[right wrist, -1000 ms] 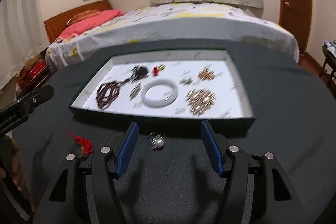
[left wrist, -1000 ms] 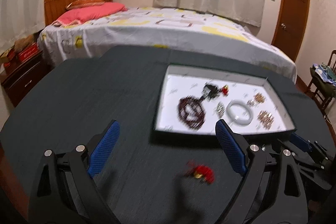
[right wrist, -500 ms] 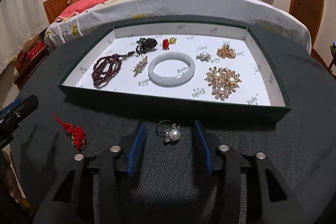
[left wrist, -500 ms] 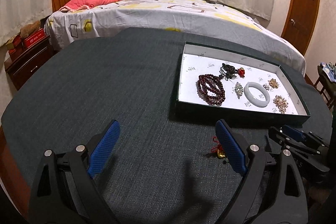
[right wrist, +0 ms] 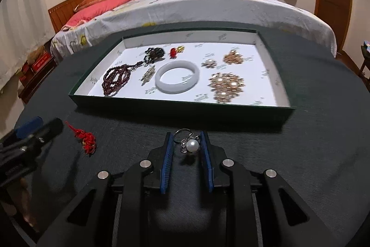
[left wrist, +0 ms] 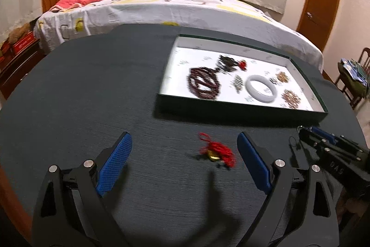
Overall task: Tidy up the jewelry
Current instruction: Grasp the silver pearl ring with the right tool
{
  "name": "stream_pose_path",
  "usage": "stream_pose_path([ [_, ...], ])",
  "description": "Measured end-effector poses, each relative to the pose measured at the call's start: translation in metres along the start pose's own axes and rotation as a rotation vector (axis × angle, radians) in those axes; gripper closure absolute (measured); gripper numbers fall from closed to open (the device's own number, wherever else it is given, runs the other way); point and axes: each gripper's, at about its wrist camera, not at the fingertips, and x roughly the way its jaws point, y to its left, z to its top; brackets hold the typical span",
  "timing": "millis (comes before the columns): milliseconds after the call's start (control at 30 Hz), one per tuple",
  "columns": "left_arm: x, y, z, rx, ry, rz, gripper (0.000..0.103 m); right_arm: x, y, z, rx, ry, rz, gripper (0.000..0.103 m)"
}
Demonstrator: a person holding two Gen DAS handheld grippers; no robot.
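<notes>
The right gripper (right wrist: 186,145), black-framed with blue pads, has just been closing, and its jaws now stand narrow around the silver ring with a white pearl (right wrist: 190,144) on the dark green cloth-covered table (right wrist: 323,154). The pearl sits between the pads, the right one close against the setting, the left one with a sliver of gap; I can't say they truly pinch it yet. So the step in hand, as I read it, is picking up this ring, one of two pieces left outside the box.

Just beyond the fingertips lies the shallow dark green box with a white lining (right wrist: 185,108), already holding a dark red bead string (right wrist: 115,79), a pale jade-like bangle (right wrist: 177,76) and gold-and-pearl brooches (right wrist: 226,86).

The left gripper (left wrist: 183,163) hangs wide open above the table, the red knotted tassel with a gold charm (left wrist: 216,151) lying between its pads, nearer the right one, untouched.

Next, I'd judge, the right jaws need to finish pinching, then lift the ring clear of the box's near wall and set it on bare lining, perhaps the right front corner. The ring is small and could squirt out.
</notes>
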Motion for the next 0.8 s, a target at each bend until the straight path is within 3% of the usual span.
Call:
stream_pose_path([
  [167, 0.015, -0.021, -0.003, 0.034, 0.03, -0.036, 0.02, -0.012, -0.015, -0.007, 0.032, -0.011, 0.001, 0.079],
  [500, 0.04, -0.023, -0.006, 0.02, 0.12, -0.063, 0.057, -0.015, -0.025, -0.009, 0.066, -0.023, 0.018, 0.079],
  [800, 0.041, -0.025, -0.009, 0.045, 0.119, -0.052, 0.06, -0.012, -0.029, -0.014, 0.087, -0.012, 0.031, 0.079],
])
